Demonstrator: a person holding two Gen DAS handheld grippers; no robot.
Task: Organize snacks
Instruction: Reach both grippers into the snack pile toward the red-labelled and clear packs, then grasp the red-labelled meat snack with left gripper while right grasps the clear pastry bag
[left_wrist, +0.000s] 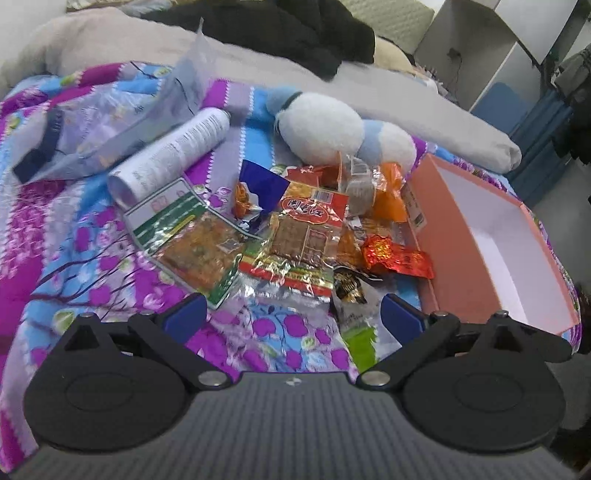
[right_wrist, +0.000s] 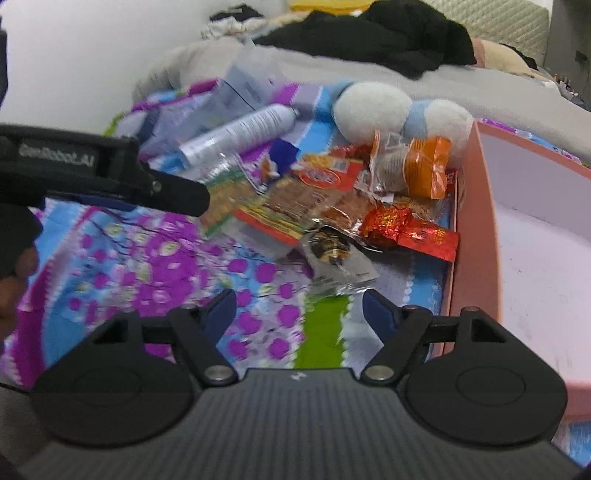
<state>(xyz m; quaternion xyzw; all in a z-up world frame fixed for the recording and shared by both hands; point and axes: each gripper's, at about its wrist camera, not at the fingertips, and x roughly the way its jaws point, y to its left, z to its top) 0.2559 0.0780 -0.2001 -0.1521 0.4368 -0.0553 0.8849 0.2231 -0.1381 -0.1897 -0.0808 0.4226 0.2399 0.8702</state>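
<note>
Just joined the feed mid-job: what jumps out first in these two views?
A heap of shiny snack packets lies mid-frame on a loud purple-and-blue floral bedspread. Right beside it sits an open pink box, nothing visible inside. Behind the heap lie a white-and-blue plush toy and a white spray can.

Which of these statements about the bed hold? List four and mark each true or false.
1. The pink cardboard box is empty. True.
2. The left claw grips a snack. False: it is open, with nothing between its fingers.
3. The white cylindrical spray can lies on its side on the floral quilt. True.
4. The shiny red foil snack packet lies inside the box. False: it lies on the quilt beside the box.
</note>
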